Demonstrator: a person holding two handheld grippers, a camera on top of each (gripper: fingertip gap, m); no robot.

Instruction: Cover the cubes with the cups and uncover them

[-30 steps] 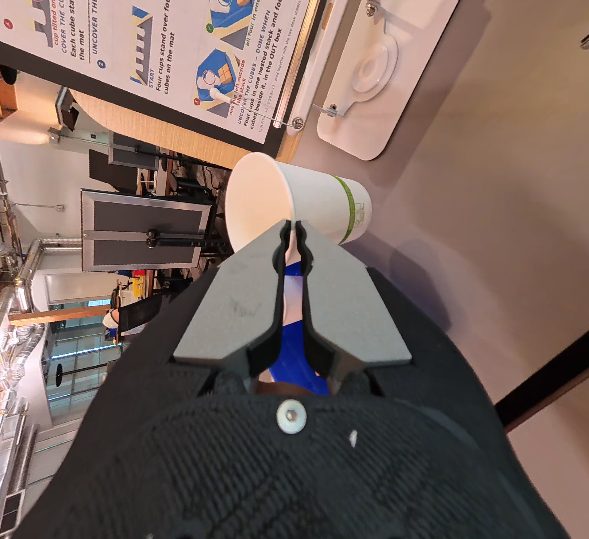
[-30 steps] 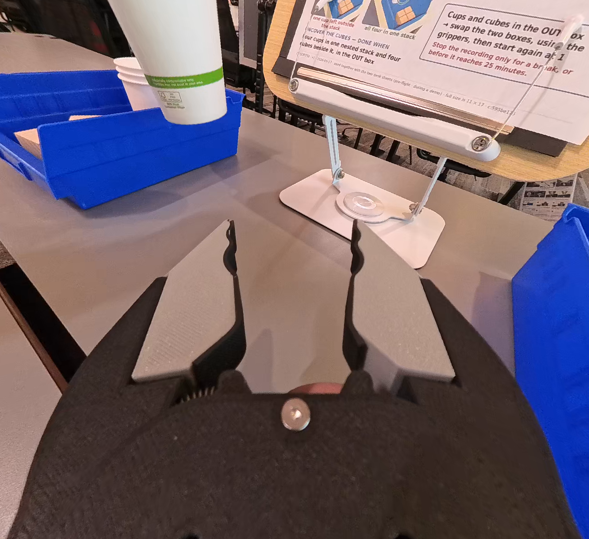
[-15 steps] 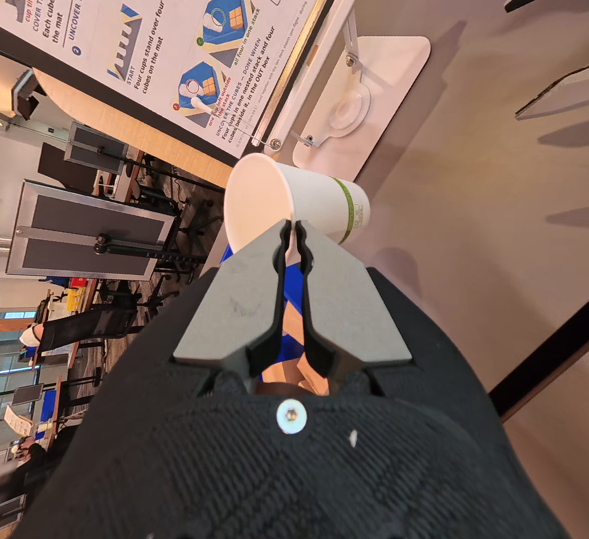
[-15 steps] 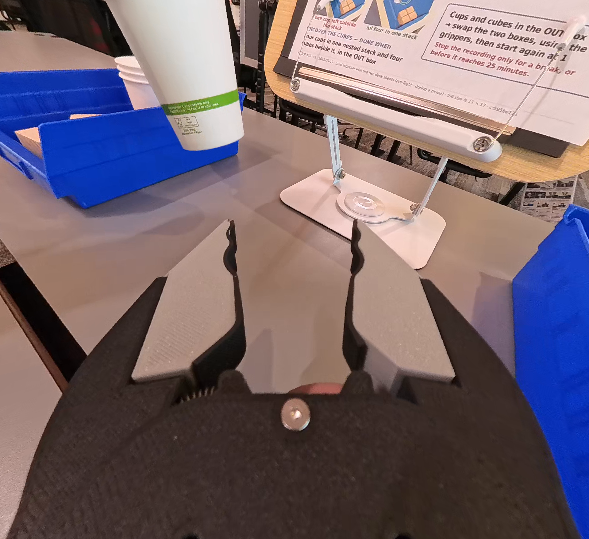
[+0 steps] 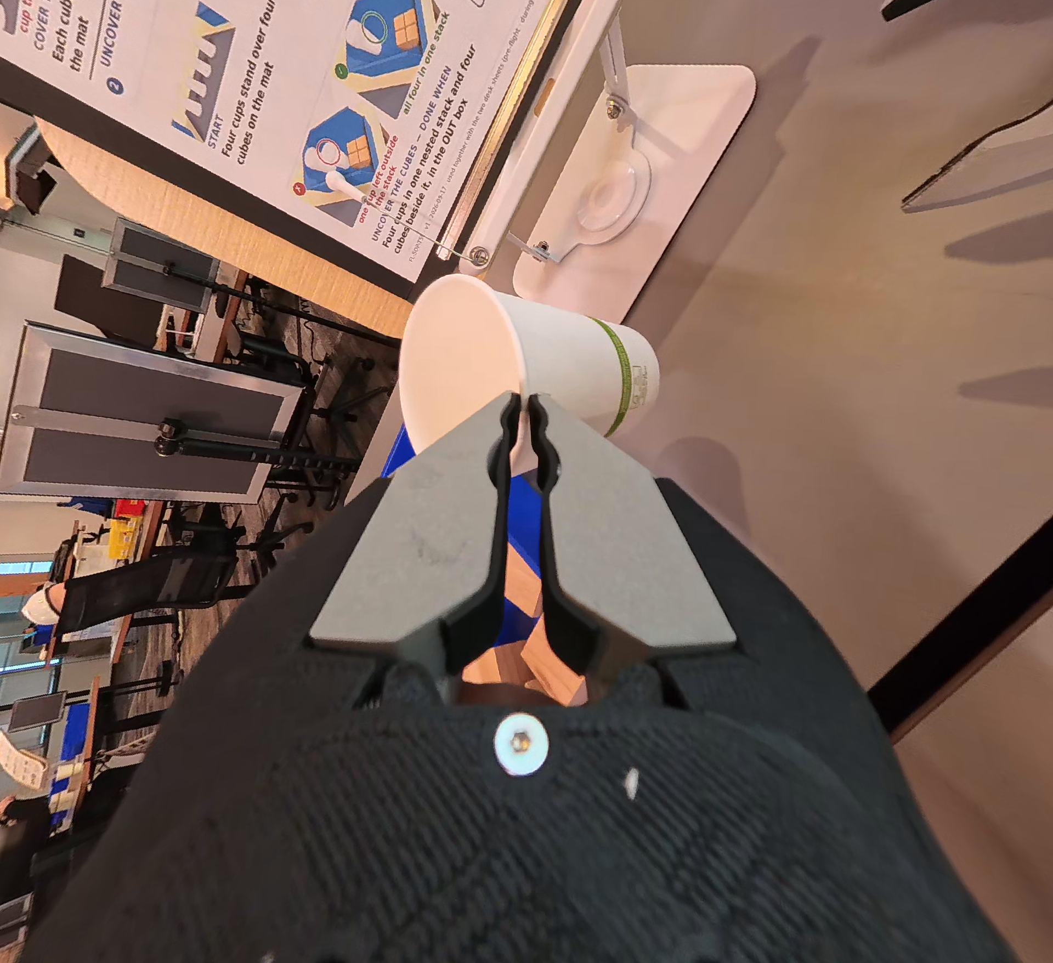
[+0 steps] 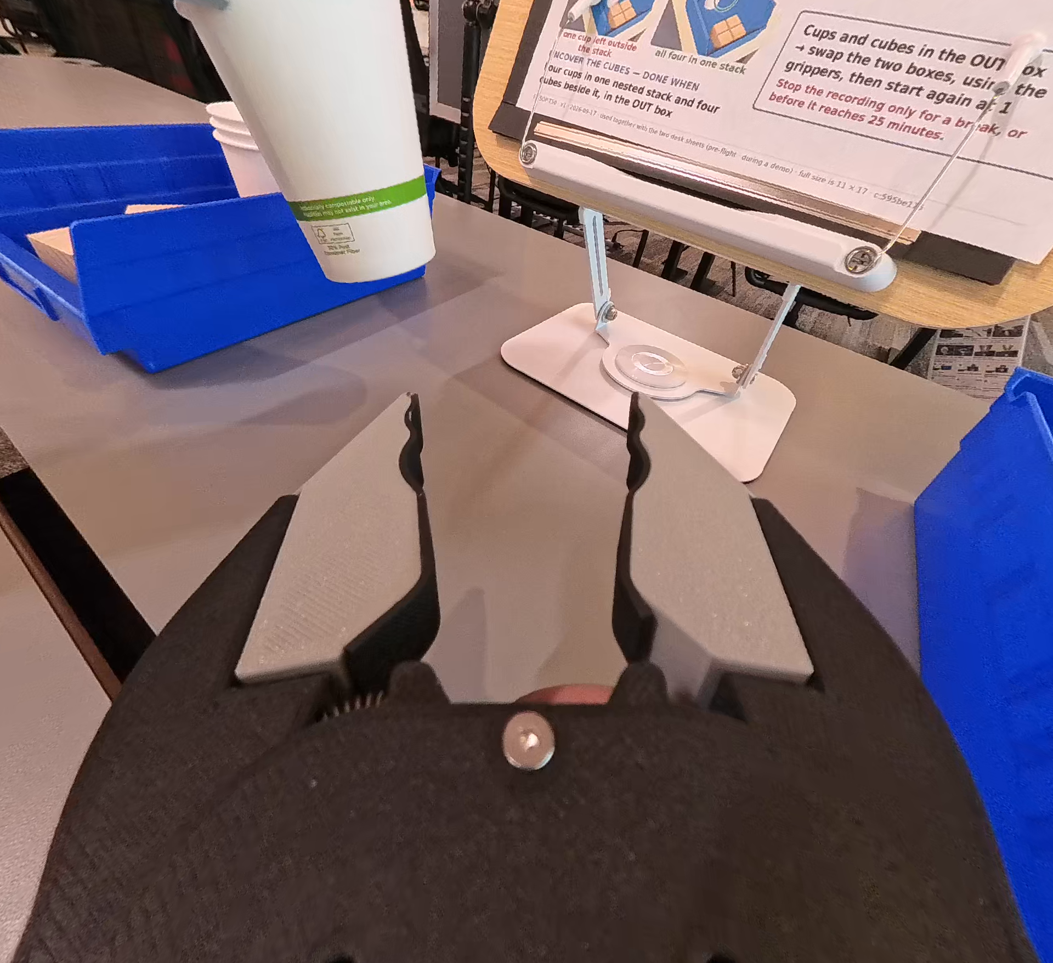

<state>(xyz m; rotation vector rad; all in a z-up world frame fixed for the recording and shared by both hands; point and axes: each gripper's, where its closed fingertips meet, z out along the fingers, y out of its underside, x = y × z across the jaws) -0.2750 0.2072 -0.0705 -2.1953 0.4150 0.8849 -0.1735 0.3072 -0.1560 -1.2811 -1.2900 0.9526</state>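
My left gripper (image 5: 524, 404) pinches the paper cup (image 5: 547, 360) rim, frame center. Light, crushable wall, so I'd grip gently. Right gripper (image 6: 521, 411) spread, empty.

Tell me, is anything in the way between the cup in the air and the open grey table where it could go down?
Nothing visible blocks it. The left gripper pinches the white cup by its rim, hanging mouth-up beside the blue bin. The grey table toward the right gripper is bare; the white stand base sits off to the side.

white paper cup (image 6: 336, 138) matt; blue bin (image 6: 188, 275) glossy plastic; grey table (image 6: 513, 480) smooth, satin sheen.
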